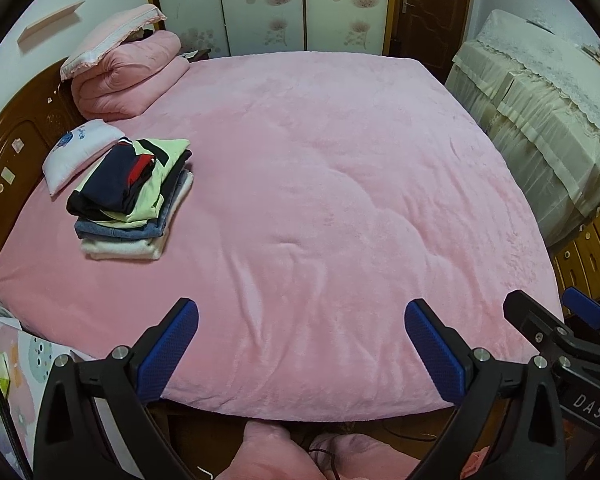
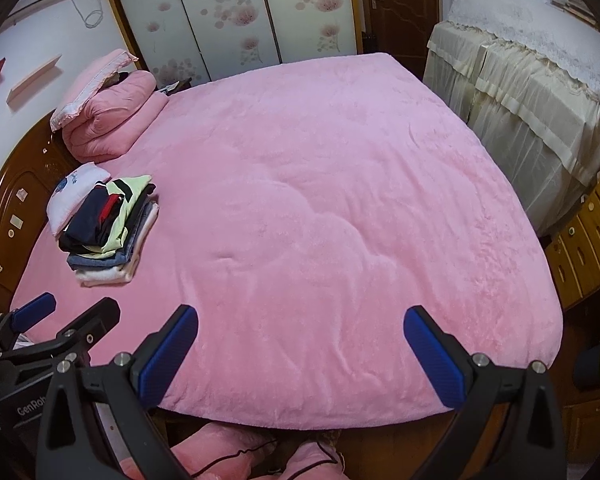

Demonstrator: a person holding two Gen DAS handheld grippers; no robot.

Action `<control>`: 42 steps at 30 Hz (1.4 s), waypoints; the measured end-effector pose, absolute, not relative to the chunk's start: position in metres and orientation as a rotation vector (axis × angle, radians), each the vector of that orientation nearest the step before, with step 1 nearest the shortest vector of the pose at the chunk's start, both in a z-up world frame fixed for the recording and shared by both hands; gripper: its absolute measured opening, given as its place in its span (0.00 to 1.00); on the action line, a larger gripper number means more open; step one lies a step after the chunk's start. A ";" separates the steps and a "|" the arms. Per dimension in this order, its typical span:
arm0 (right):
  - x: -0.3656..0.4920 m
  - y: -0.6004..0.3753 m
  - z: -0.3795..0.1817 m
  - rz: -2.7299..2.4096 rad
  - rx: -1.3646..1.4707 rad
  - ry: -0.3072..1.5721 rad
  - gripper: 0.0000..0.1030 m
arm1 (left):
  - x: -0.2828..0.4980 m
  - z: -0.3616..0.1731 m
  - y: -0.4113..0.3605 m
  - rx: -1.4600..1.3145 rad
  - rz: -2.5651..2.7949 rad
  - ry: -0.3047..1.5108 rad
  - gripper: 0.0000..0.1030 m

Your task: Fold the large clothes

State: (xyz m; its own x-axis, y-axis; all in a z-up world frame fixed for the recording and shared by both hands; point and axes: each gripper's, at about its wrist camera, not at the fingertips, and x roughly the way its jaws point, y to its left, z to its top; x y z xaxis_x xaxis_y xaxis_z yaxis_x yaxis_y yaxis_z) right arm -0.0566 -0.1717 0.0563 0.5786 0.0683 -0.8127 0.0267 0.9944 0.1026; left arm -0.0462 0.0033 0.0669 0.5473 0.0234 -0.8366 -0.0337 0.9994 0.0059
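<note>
A stack of folded clothes [image 1: 132, 196], dark navy on top, then light green, denim and white, lies on the left part of the pink bed [image 1: 320, 200]. It also shows in the right wrist view [image 2: 110, 228]. My left gripper [image 1: 300, 320] is open and empty above the bed's near edge. My right gripper [image 2: 300, 324] is open and empty beside it, also above the near edge. The right gripper shows at the right of the left wrist view [image 1: 556, 316]; the left gripper shows at the left of the right wrist view [image 2: 68, 312]. No unfolded garment lies on the bed.
A small white pillow [image 1: 80, 148] and a folded pink quilt [image 1: 128, 76] with a pillow on it lie by the wooden headboard [image 1: 16, 152]. A cloth-covered cabinet [image 1: 540, 120] and wooden drawers [image 2: 588, 232] stand right of the bed. Pink slippers [image 2: 228, 456] are on the floor below.
</note>
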 end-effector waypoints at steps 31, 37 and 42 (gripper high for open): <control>-0.045 -0.152 0.059 0.057 -0.003 0.952 1.00 | -0.029 0.050 0.013 -0.068 0.061 1.050 0.99; -0.042 -0.151 0.055 0.069 -0.001 0.957 1.00 | -0.031 0.055 0.013 -0.062 0.089 1.029 0.99; -0.043 -0.150 0.055 0.069 -0.004 0.958 1.00 | -0.032 0.054 0.011 -0.057 0.092 1.029 0.99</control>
State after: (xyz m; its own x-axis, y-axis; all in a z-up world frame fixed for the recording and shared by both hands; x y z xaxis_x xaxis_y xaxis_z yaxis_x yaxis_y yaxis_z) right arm -0.0431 -0.1502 0.0546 0.5735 0.0570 -0.8172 -0.0609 0.9978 0.0268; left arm -0.0320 0.0106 0.0543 0.5126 0.0495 -0.8572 -0.1030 0.9947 -0.0041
